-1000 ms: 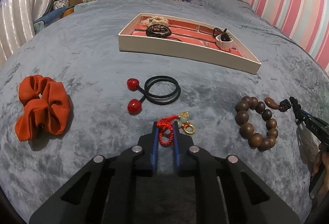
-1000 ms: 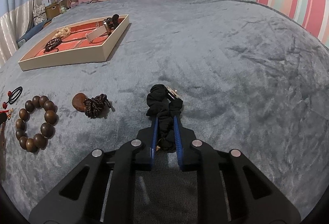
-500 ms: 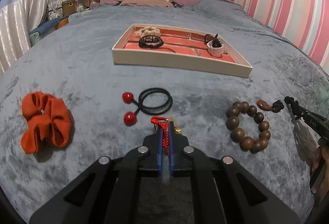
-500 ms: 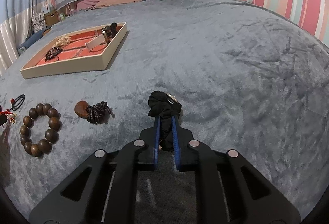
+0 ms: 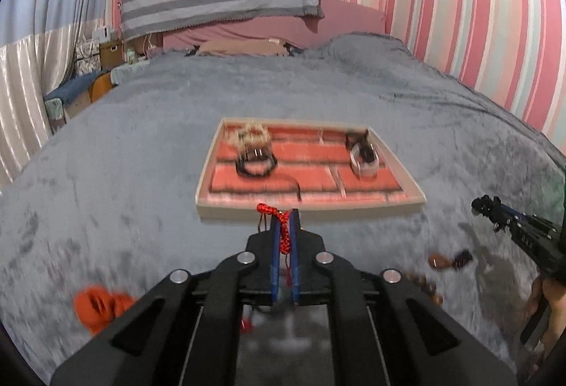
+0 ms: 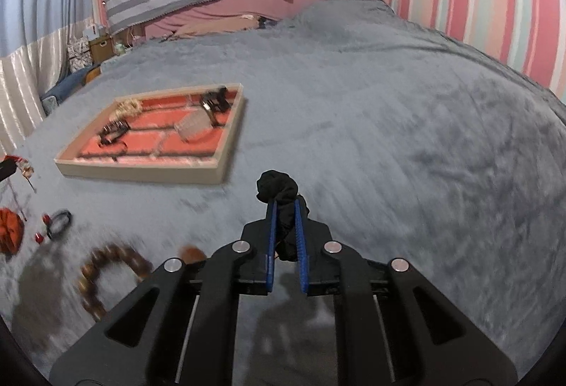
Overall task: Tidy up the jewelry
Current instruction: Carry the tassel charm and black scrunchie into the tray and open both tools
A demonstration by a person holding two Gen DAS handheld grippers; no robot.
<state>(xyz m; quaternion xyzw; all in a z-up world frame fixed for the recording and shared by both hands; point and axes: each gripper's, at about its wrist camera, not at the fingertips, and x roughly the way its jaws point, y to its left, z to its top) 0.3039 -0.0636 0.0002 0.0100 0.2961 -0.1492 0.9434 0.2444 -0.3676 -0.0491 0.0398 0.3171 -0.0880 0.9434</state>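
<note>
My left gripper (image 5: 285, 221) is shut on a red braided cord charm (image 5: 282, 234) and holds it above the grey blanket, just short of the jewelry tray (image 5: 307, 211). The tray has red compartments with a dark bracelet (image 5: 255, 163) and a white band (image 5: 364, 162) inside. My right gripper (image 6: 285, 207) is shut on a black scrunchie (image 6: 277, 189), lifted off the blanket to the right of the tray (image 6: 141, 170). The right gripper also shows at the right of the left wrist view (image 5: 490, 209).
On the blanket lie an orange scrunchie (image 5: 97, 306), a wooden bead bracelet (image 6: 109, 271), a brown pendant (image 5: 440, 260) and a black hair tie with red balls (image 6: 56, 221). Pillows and a striped cloth sit at the bed's head. Striped walls stand beyond.
Both grippers closed on their items and lifted them off the blanket. The left has moved forward to the tray with the red charm; the right has risen with the black scrunchie.
</note>
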